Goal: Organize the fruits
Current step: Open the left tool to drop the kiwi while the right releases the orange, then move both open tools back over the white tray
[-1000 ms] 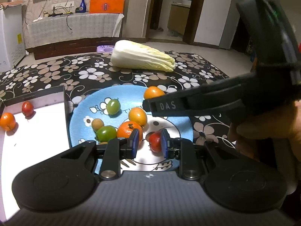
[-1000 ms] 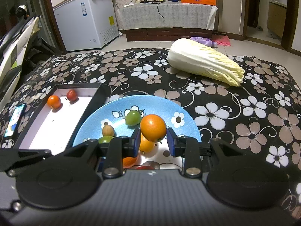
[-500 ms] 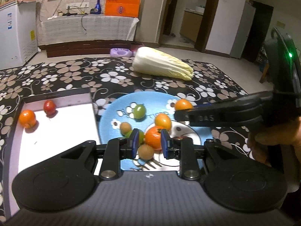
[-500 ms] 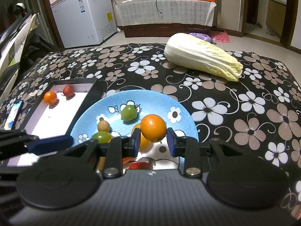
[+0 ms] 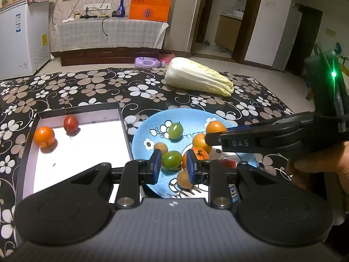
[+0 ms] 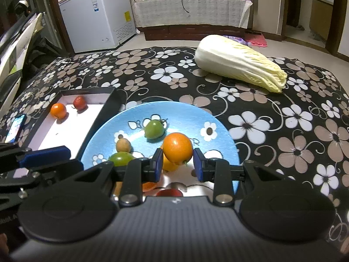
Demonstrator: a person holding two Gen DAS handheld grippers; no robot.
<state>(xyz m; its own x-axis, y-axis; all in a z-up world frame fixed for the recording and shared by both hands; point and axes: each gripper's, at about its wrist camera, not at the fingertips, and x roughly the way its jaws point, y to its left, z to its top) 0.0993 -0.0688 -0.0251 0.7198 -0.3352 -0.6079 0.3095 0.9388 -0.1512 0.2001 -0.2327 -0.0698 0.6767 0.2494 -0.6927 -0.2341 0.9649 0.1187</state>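
Our left tool (image 5: pixel 173 163), closed and empty, has drifted left above the plate (image 5: pixel 148 131). Right tool (image 6: pixel 178 162) clamps an orange (image 6: pixel 177 148) mid-frame; next comes carrying it to the tray (image 6: pixel 87 91) at left.

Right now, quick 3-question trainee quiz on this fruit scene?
1. True or false: the right gripper is shut on an orange fruit.
2. How many fruits lie in the white tray?
3. What lies beyond the blue plate on the floral cloth: A cabbage, B melon, C bread?

Key: 1 true. 2 two, an orange one and a red one. 3 A, the cabbage.
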